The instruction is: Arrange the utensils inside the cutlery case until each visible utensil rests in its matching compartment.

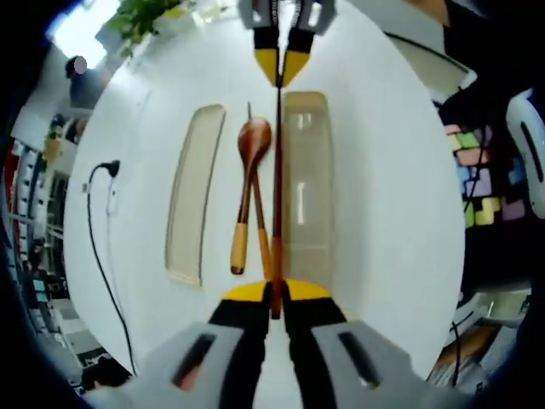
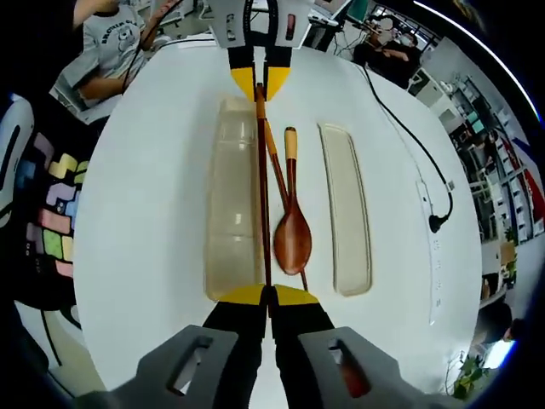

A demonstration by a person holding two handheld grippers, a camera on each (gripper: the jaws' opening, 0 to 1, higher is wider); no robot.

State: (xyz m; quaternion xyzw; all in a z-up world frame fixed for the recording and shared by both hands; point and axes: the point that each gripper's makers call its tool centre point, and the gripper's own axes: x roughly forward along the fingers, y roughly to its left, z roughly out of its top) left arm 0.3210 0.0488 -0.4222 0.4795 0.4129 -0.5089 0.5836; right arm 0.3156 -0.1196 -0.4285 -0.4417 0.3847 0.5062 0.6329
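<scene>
Left gripper (image 1: 275, 300): its jaws are closed on one end of a dark chopstick (image 1: 278, 196); this same gripper comes in at the top of the right gripper view.
Right gripper (image 2: 268, 296): its jaws are closed on the other end of the same chopstick, so the stick is held at both ends, along the inner edge of the case.
Case (image 1: 306, 187): a long clear tray on the white tabletop (image 1: 392, 187), looking empty, with the held chopstick just beside or over its edge; I cannot tell which.
Lid (image 1: 194, 194): a second long tray, lying apart on the other side of the utensils.
Spoon (image 1: 248, 183): a wooden one, lying on the tabletop between case and lid, not yet in the case.
Second chopstick (image 1: 258, 213): it lies crossed under or over the spoon handle; I cannot tell which.
Risk, pulling: if the two hands move apart or twist differently, the stick can slip out of one gripper or bend.
Risk, lowering: the stick may land on the case rim and roll out toward the spoon.
Right gripper view alone: seated people beyond the far edge of the tabletop.
Left gripper view alone: a green plant (image 1: 149, 17) at the far edge of the tabletop.
</scene>
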